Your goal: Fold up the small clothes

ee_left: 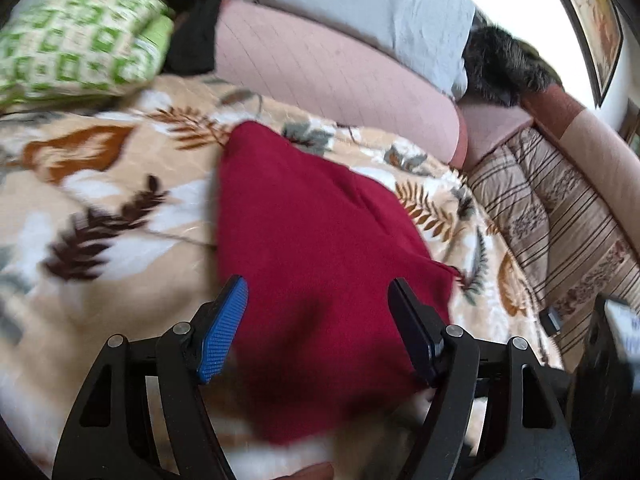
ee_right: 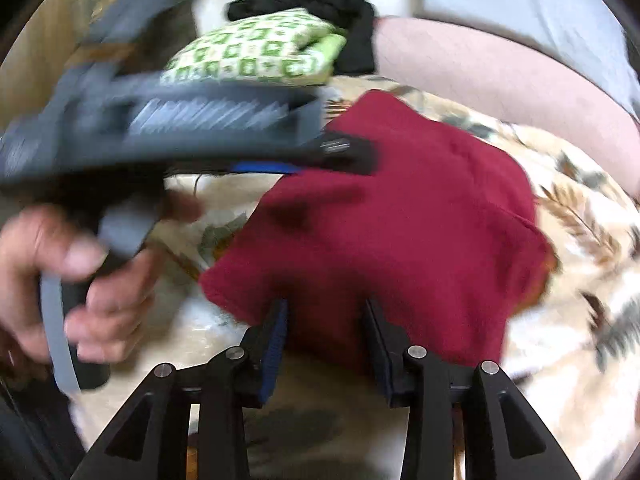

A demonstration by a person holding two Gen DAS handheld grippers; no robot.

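While the red garment (ee_left: 320,248) lies spread on the leaf-print blanket (ee_left: 100,200) of the bed, both the left gripper (ee_left: 318,304) and right gripper (ee_right: 326,320) hover with jaws apart over its near edge.

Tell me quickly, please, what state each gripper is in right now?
Left gripper: open, above the red garment, holding nothing.
Right gripper: open, jaws either side of the garment's near edge, not clamped.

so one red cloth (ee_left: 316,248) on the leafy blanket (ee_left: 120,200), one green patterned pillow (ee_left: 76,48) and one black garment (ee_left: 196,20) past the blanket's far edge, two grippers, left (ee_left: 318,300) and right (ee_right: 326,320).
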